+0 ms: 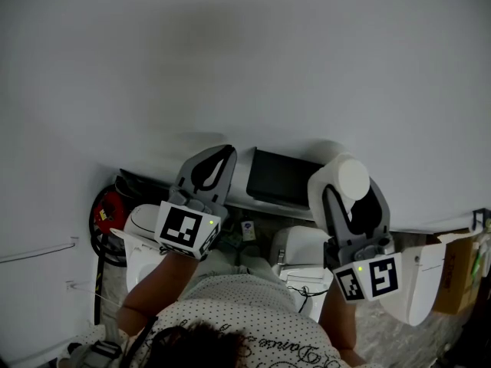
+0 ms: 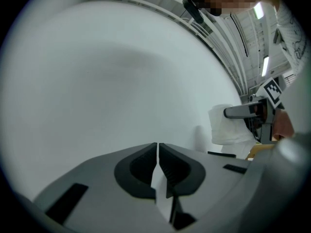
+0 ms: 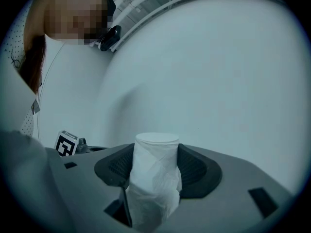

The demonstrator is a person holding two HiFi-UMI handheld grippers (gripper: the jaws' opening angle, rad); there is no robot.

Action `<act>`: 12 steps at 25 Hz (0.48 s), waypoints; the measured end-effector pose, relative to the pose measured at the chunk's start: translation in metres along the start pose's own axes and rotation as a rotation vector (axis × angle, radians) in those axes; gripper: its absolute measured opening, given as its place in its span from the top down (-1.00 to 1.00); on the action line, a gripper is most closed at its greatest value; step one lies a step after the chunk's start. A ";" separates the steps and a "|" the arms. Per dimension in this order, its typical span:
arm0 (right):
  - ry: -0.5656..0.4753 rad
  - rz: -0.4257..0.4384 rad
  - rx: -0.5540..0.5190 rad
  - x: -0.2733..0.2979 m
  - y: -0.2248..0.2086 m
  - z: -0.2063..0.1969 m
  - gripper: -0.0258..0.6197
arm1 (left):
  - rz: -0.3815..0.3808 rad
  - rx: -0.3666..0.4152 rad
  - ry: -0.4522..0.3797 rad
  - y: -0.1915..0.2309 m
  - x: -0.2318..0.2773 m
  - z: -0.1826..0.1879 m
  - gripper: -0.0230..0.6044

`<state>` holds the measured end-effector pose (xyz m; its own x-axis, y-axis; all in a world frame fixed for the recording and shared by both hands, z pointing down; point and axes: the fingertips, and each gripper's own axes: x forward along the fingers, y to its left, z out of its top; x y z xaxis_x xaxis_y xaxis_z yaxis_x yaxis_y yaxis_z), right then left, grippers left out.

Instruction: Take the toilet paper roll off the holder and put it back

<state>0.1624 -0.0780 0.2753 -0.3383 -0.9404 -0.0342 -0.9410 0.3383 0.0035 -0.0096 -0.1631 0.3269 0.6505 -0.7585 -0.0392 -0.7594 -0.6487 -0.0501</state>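
The right gripper (image 1: 354,205) is closed on the toilet paper roll (image 1: 347,176), with both dark ribbed pads pressed against its sides. The roll stands upright between the jaws, its flat white end uppermost and its loose outer wrap creased lower down. It is held off any support, close in front of the plain white wall (image 1: 245,67). The left gripper (image 2: 158,154) has its jaws brought together with only a thin slit between the pads, and nothing is in them. It is held to the left of the right gripper, also facing the wall. Between the two grippers, a dark rectangular fitting (image 1: 285,179) sits low on the wall, just left of the roll. Whether the roll touches it cannot be determined. Below the grippers stands a white toilet (image 1: 303,248), and a red item (image 1: 107,205) lies at the far left.
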 end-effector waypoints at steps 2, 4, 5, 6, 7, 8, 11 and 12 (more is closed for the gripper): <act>-0.001 -0.005 -0.001 0.001 -0.002 0.001 0.07 | -0.001 -0.003 -0.001 0.000 0.001 0.000 0.87; -0.009 -0.003 -0.007 0.003 -0.004 0.006 0.07 | 0.001 -0.004 -0.003 0.001 0.002 0.002 0.87; -0.014 0.000 -0.011 0.004 -0.004 0.008 0.07 | 0.004 -0.004 -0.004 0.002 0.002 0.003 0.87; -0.020 0.004 -0.015 0.007 -0.005 0.011 0.07 | 0.008 -0.003 -0.005 0.003 0.002 0.003 0.87; -0.026 0.008 -0.019 0.009 -0.005 0.014 0.07 | 0.013 -0.001 -0.005 0.005 0.002 0.003 0.87; -0.032 0.012 -0.023 0.011 -0.005 0.016 0.07 | 0.018 0.000 -0.006 0.007 0.002 0.003 0.87; -0.043 0.021 -0.031 0.019 -0.004 0.020 0.07 | 0.034 0.000 -0.011 0.014 0.000 0.002 0.87; -0.043 0.025 -0.032 0.021 -0.004 0.020 0.07 | 0.040 -0.002 -0.014 0.015 -0.001 0.003 0.87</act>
<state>0.1594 -0.0989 0.2550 -0.3613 -0.9293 -0.0771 -0.9324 0.3595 0.0367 -0.0216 -0.1724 0.3235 0.6199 -0.7828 -0.0546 -0.7847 -0.6182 -0.0460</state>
